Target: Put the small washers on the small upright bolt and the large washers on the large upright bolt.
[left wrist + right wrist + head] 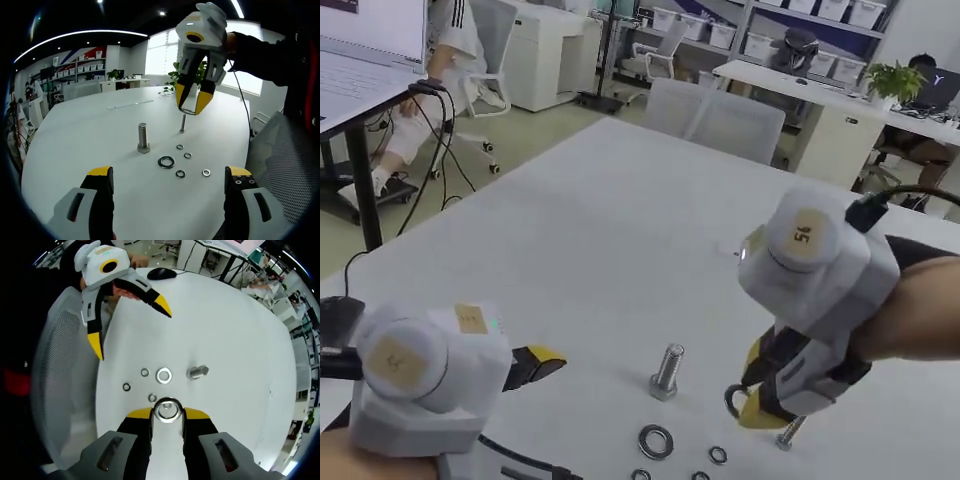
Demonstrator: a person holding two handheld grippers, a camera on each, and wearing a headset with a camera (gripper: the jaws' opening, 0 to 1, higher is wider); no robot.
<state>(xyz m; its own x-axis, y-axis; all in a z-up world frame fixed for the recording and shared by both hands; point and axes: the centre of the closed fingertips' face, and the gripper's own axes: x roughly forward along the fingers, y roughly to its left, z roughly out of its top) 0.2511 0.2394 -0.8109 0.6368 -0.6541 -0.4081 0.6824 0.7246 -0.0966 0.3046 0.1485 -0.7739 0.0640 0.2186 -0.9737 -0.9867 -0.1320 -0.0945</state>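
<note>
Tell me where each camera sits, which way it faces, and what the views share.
Left gripper view: rides the left gripper, faces across the table toward the large bolt and right gripper; own jaws open at bottom.
Right gripper view: rides the right gripper, looks down at the table; own jaws shut on a large washer, left gripper upper left.
Head view: headset, forward and down; both grippers and a forearm show.
Shared: all show the large bolt and a loose large washer.

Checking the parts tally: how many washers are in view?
6. One large washer sits in the right gripper's jaws. On the table, beside the large bolt: a second large washer and four small washers. None seems hidden.
</note>
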